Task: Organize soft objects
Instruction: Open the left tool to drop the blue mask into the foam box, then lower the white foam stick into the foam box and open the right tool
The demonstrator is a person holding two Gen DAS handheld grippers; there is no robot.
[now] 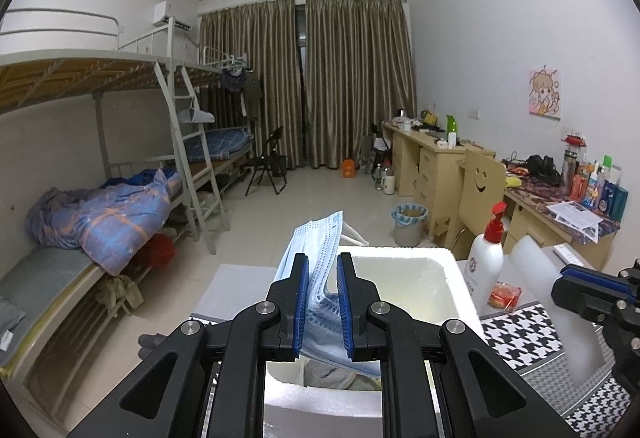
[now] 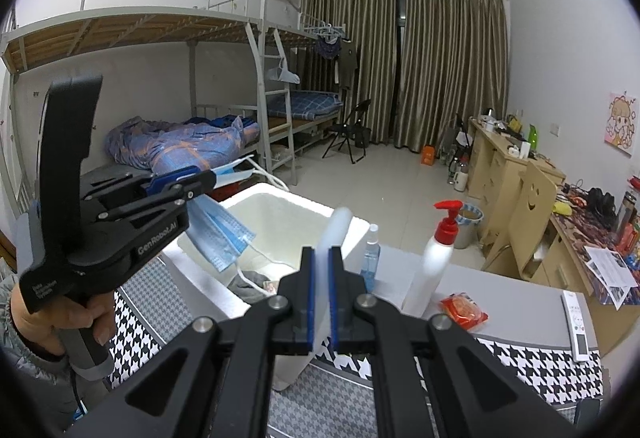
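Observation:
My left gripper [image 1: 323,266] is shut on a stack of blue face masks [image 1: 316,242] and holds them above the open white foam box [image 1: 452,290]. The right wrist view shows the left gripper [image 2: 200,176] with the masks [image 2: 218,234] hanging over the box [image 2: 348,238]. My right gripper [image 2: 319,258] is shut on a white translucent plastic sheet [image 2: 334,228], held upright to the right of the box. The same sheet shows in the left wrist view [image 1: 536,262]. A grey cloth [image 2: 250,282] lies inside the box.
A white pump bottle with red top [image 2: 434,258], a small blue spray bottle [image 2: 370,258], a red packet [image 2: 464,312] and a remote [image 2: 576,322] stand on the table with a houndstooth cloth [image 2: 540,366]. Bunk beds stand at left, desks at right.

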